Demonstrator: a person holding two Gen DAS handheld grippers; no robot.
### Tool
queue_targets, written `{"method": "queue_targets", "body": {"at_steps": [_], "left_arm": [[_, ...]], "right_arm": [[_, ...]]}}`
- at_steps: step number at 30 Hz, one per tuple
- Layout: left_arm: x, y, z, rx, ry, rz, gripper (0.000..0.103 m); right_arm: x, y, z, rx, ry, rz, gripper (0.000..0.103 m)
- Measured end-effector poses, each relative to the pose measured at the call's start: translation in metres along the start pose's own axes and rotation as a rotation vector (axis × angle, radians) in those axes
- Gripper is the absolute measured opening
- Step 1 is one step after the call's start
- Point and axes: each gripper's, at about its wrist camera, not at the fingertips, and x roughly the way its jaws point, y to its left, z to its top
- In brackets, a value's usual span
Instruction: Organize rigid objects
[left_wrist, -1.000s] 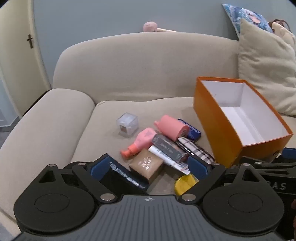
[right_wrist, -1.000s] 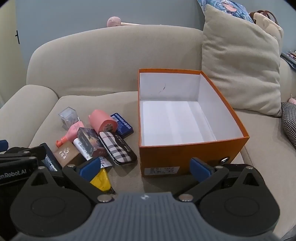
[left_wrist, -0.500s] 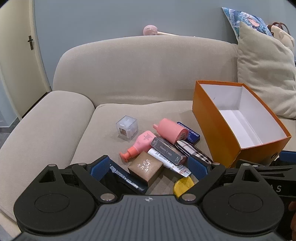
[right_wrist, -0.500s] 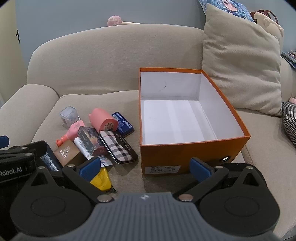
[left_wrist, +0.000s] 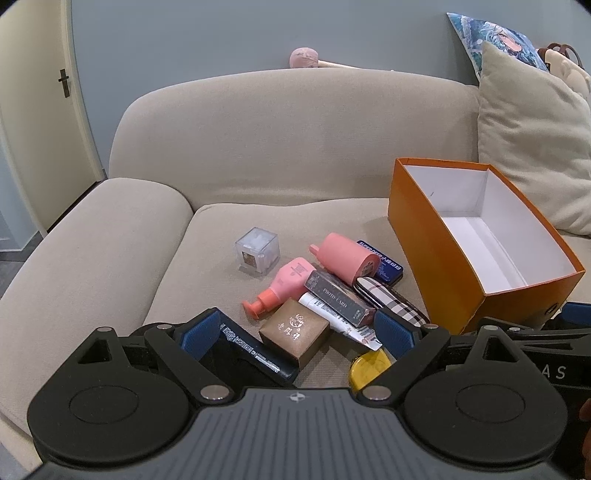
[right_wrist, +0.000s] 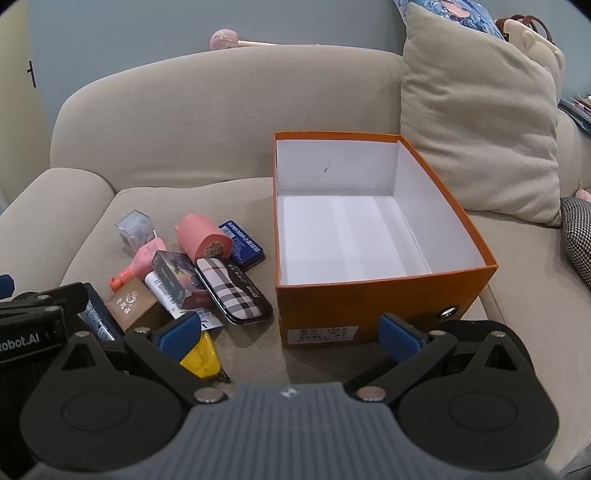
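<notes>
We hover both grippers, left (left_wrist: 297, 330) and right (right_wrist: 290, 334), spread empty, facing the pile (left_wrist: 332, 291) beside the bare orange box (right_wrist: 458, 288).

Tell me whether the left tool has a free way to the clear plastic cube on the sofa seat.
Probably yes. The clear plastic cube stands apart from the pile, nothing on it, and the open left tool faces that way. Only the black rectangular box lies low between the fingers.
</notes>
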Motion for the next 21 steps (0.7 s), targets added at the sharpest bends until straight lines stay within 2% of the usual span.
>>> {"method": "queue_targets", "body": {"at_steps": [21], "left_arm": [[0.0019,0.0011,-0.0011,-0.006,0.012,0.001,0.103]], "right_arm": [[0.0029,-0.0017,0.0003,0.008,0.021,-0.008,0.102]]}}
